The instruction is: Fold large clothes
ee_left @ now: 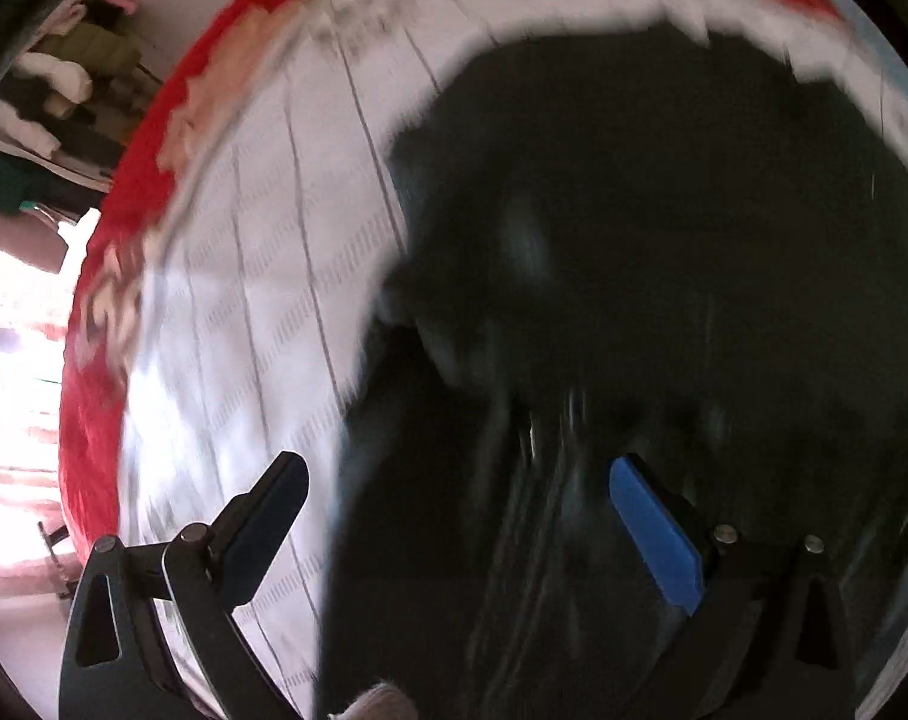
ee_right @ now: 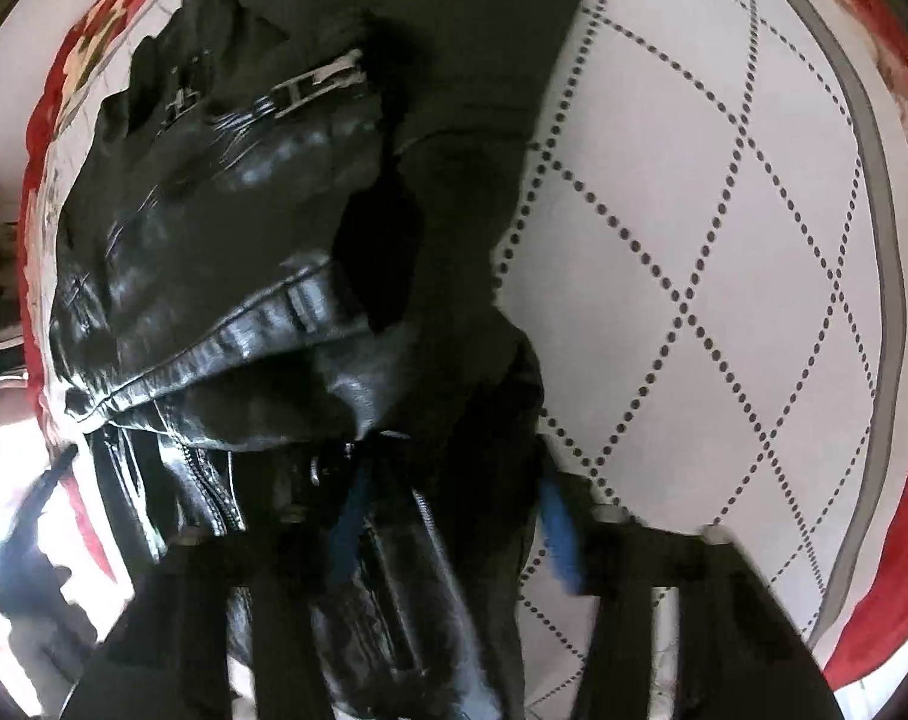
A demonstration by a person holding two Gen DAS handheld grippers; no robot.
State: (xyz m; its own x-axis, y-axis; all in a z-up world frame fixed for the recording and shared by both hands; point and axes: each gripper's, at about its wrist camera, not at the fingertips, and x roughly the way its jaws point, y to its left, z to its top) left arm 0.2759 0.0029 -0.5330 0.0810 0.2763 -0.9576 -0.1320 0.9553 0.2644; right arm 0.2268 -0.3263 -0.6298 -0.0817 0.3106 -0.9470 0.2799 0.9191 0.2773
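Grippers differ: right gripper (ee_right: 448,516) pinches black glossy leather jacket (ee_right: 226,252) for folding, left gripper (ee_left: 454,516) hangs wide above it.

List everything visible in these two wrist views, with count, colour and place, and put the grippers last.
leather jacket: one, glossy black with metal zips and buckles, bunched on the white cloth, filling the middle of both views.
white cloth: one, white with dotted grey diamond lines and a grey border band, spread under the jacket.
red blanket: one, red with a pale floral print, showing around the cloth's edges.
pile of clothes: several items, white, olive, pink and dark, in the far upper left of the left view; blurred.
left gripper: one, black fingers with blue pads, jaws wide apart above the jacket's edge.
right gripper: one, black with blue pads, blurred, jaws narrow with jacket leather between them.
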